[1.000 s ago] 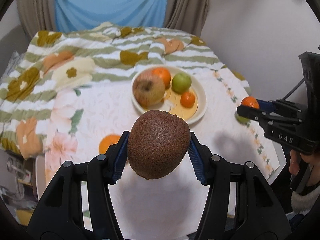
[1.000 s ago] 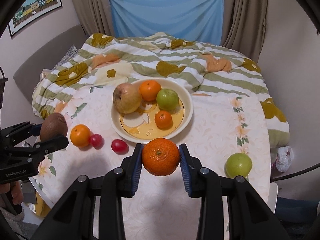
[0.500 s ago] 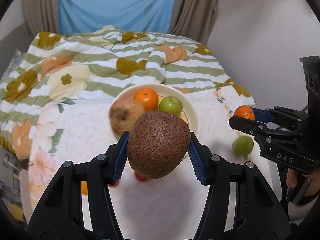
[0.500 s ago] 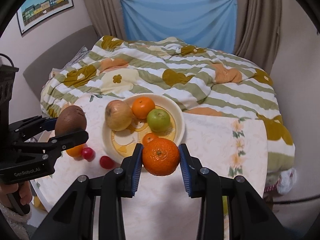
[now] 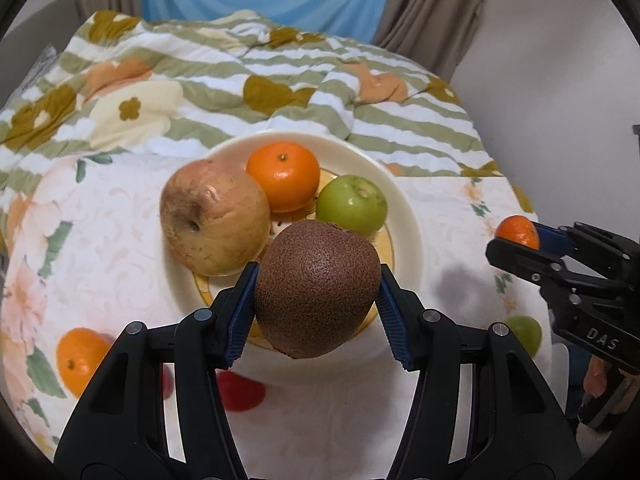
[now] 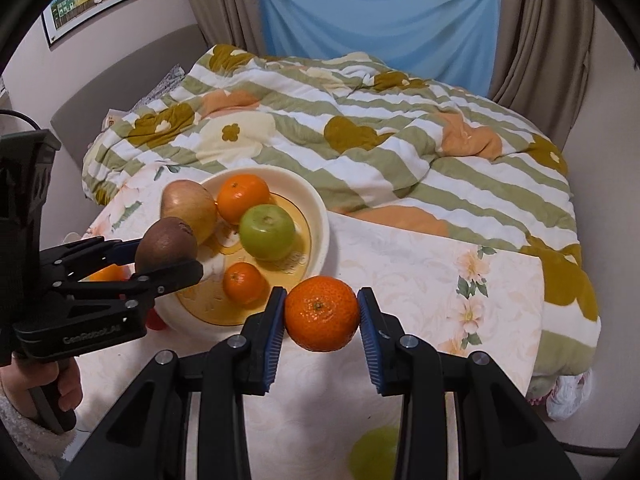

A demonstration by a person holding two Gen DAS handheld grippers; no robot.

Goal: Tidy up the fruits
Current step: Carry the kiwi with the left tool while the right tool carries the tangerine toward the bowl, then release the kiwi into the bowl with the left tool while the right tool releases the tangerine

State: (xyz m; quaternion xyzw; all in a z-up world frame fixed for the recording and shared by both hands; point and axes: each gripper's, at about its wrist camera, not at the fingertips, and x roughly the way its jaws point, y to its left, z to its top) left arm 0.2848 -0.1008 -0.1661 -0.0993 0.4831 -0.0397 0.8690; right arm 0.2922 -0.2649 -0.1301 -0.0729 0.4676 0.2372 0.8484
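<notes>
The left gripper [image 5: 318, 294] is a black plastic two-finger tool with angular, hollowed-out arms and round silver screw heads at each joint. Its fingers [image 5: 240, 316] carry ribbed blue rubber pads on their inner faces. The right gripper [image 6: 322, 314] is built alike: black arms, silver screws, ribbed blue pads. Seen from the side, the left tool's body bears faint raised lettering, "GenRobot.AI", and a thin black cable loops off its far end. The right tool's side shows pale letters, "DAS". A fluffy white sleeve [image 6: 16, 428] covers the wrist at the left handle.
</notes>
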